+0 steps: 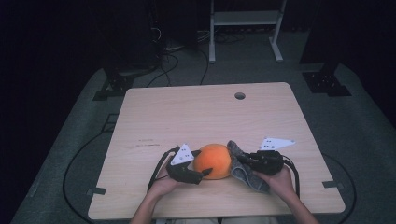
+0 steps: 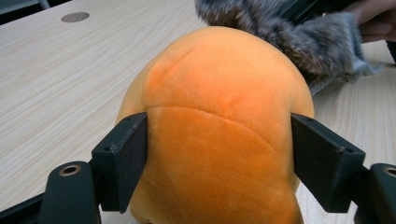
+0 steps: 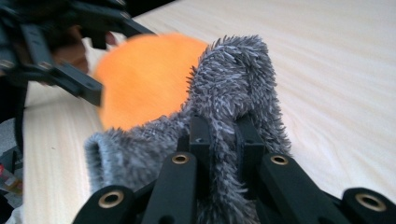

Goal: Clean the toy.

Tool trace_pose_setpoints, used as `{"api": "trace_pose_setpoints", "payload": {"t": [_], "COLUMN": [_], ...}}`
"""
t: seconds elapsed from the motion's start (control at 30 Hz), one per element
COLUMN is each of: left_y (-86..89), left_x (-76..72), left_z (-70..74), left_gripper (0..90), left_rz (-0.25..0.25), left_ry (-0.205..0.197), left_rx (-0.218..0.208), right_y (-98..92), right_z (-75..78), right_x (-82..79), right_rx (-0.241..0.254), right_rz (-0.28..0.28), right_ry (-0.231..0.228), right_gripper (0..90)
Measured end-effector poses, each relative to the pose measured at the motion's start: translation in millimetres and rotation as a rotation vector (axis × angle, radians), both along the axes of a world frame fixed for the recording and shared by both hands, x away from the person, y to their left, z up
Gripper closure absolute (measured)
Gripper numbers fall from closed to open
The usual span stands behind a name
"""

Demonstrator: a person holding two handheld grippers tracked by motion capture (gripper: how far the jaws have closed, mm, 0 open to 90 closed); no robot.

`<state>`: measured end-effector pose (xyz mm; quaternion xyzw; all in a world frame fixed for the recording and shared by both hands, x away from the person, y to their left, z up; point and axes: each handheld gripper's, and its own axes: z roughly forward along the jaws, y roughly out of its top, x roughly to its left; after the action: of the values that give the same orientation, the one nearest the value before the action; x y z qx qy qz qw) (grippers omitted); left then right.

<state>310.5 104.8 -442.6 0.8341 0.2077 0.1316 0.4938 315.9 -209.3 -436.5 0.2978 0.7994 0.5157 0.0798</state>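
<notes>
The left gripper (image 2: 218, 154) clamps the orange plush (image 2: 215, 116) at its sides — soft, light, it yields; the right gripper (image 3: 223, 140) pinches the grey cloth (image 3: 233, 88).

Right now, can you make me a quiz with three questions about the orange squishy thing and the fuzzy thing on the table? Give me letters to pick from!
1. Where is the grey furry cloth?
A. In the right gripper, beside the orange plush
B. On the floor
C. Over the table's hole

2. What colour is the plush toy?
A. Green
B. Orange
C. Blue

3. How do the jaws of the left gripper stand?
A. Shut tight on nothing
B. Clamped on the cloth
C. One on each side of the plush, against it

Answers:
1. A, since the right gripper view shows fur pinched between its jaws.
2. B, as every view shows it orange.
3. C, because the left gripper view shows a jaw pressing each flank.
</notes>
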Motion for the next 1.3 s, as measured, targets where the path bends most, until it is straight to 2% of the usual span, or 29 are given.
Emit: {"api": "trace_pose_setpoints", "payload": {"t": [0.1,0.13,0.17,0.23,0.3,0.37,0.4,0.43,0.47,0.5,0.53,0.63,0.7,0.73,0.77,0.8,0.83,0.87,0.9,0.93,1.0,1.03,1.07,1.1,1.13,1.17,1.2,1.23,1.3], "left_y": [-0.1,0.4,0.4,1.7,1.9,2.0,0.0,0.0,-4.4,-4.4,-7.3,-12.6,-8.8,-6.4,-6.4,-3.1,-3.1,-2.2,-2.2,-1.9,-1.5,-1.5,-2.9,-2.9,-7.4,-7.4,-14.6,-14.6,-23.6], "left_x": [0.7,1.1,1.1,1.9,2.2,2.7,1.2,1.2,-1.5,-1.5,-3.0,-5.9,-3.1,-1.3,-1.3,3.1,3.1,8.5,8.5,6.7,2.5,2.5,0.2,0.2,-3.4,-3.4,-9.1,-9.1,-16.3], "left_z": [0.0,0.5,0.5,2.1,3.7,5.5,8.7,8.7,12.3,12.3,14.2,15.6,14.5,14.2,14.2,11.2,11.2,4.2,4.2,1.3,6.8,6.8,13.0,13.0,19.1,19.1,24.1,24.1,26.9], "left_gripper": [24.1,25.5,26.4,27.4,29.3,32.9,34.1,35.0,35.6,36.1,36.3,31.2,20.3,15.4,11.3,10.7,10.7,12.7,17.2,23.3,33.1,35.3,36.4,37.4,37.8,38.1,38.3,38.3,38.1], "left_rz": [0.009,0.017,0.017,0.031,0.048,0.059,0.056,0.056,0.051,0.051,0.048,0.032,0.029,0.027,0.027,0.058,0.058,0.039,0.039,0.042,0.054,0.054,0.06,0.06,0.05,0.05,0.024,0.024,-0.001], "left_ry": [0.003,0.002,0.002,0.005,0.006,0.013,0.005,0.005,-0.009,-0.009,-0.013,-0.047,-0.008,0.014,0.014,0.053,0.053,0.125,0.125,0.11,0.049,0.049,0.03,0.03,-0.006,-0.006,-0.049,-0.049,-0.101], "left_rx": [-0.007,-0.015,-0.015,-0.03,-0.048,-0.056,-0.056,-0.056,-0.052,-0.052,-0.051,-0.017,-0.049,-0.05,-0.05,-0.037,-0.037,-0.051,-0.051,-0.069,-0.063,-0.063,-0.063,-0.063,-0.035,-0.035,0.007,0.007,0.059], "right_y": [3.6,7.0,7.0,3.2,-1.8,-5.4,-4.4,-4.4,2.7,2.7,14.2,24.1,20.0,16.9,16.9,9.5,9.5,4.5,4.5,1.7,-0.3,-0.3,-0.5,1.2,4.4,4.4,13.3,13.3,26.8], "right_z": [3.3,0.6,0.6,-4.7,-8.1,-7.6,1.6,1.6,12.9,12.9,20.2,18.2,12.0,9.6,9.6,6.7,6.7,5.8,5.8,5.0,9.0,9.0,20.6,27.8,34.6,34.6,44.5,44.5,43.6], "right_x": [-2.5,-0.8,-0.8,4.7,6.9,3.9,-1.8,-1.8,-7.7,-7.7,-11.9,-11.6,-6.9,-4.3,-4.3,-1.2,-1.2,0.2,0.2,0.6,-0.8,-0.8,-4.9,-7.9,-11.2,-11.2,-16.9,-16.9,-17.6], "right_rx": [0.031,0.006,0.006,0.006,-0.034,-0.042,-0.006,-0.006,0.04,0.04,0.049,-0.007,-0.017,-0.013,-0.013,0.004,0.004,-0.005,-0.005,-0.019,-0.023,-0.023,0.008,0.027,0.047,0.047,0.067,0.067,0.022], "right_rz": [0.028,0.028,0.028,0.01,-0.02,-0.029,-0.008,-0.008,0.026,0.026,0.066,0.075,0.061,0.056,0.056,0.032,0.032,0.019,0.019,0.007,0.004,0.004,0.029,0.053,0.078,0.078,0.126,0.126,0.15], "right_ry": [-0.017,-0.012,-0.012,0.027,0.039,0.044,0.008,0.008,-0.034,-0.034,-0.067,-0.084,-0.055,-0.037,-0.037,-0.025,-0.025,-0.02,-0.02,-0.015,-0.018,-0.018,-0.043,-0.06,-0.078,-0.078,-0.098,-0.098,-0.114], "right_gripper": [80.2,80.2,80.2,80.2,80.2,80.3,80.2,80.2,80.2,80.2,80.3,80.3,80.3,80.3,80.3,80.3,80.3,80.3,80.3,80.3,80.3,80.3,80.3,80.3,80.3,80.3,80.3,80.3,80.3]}}
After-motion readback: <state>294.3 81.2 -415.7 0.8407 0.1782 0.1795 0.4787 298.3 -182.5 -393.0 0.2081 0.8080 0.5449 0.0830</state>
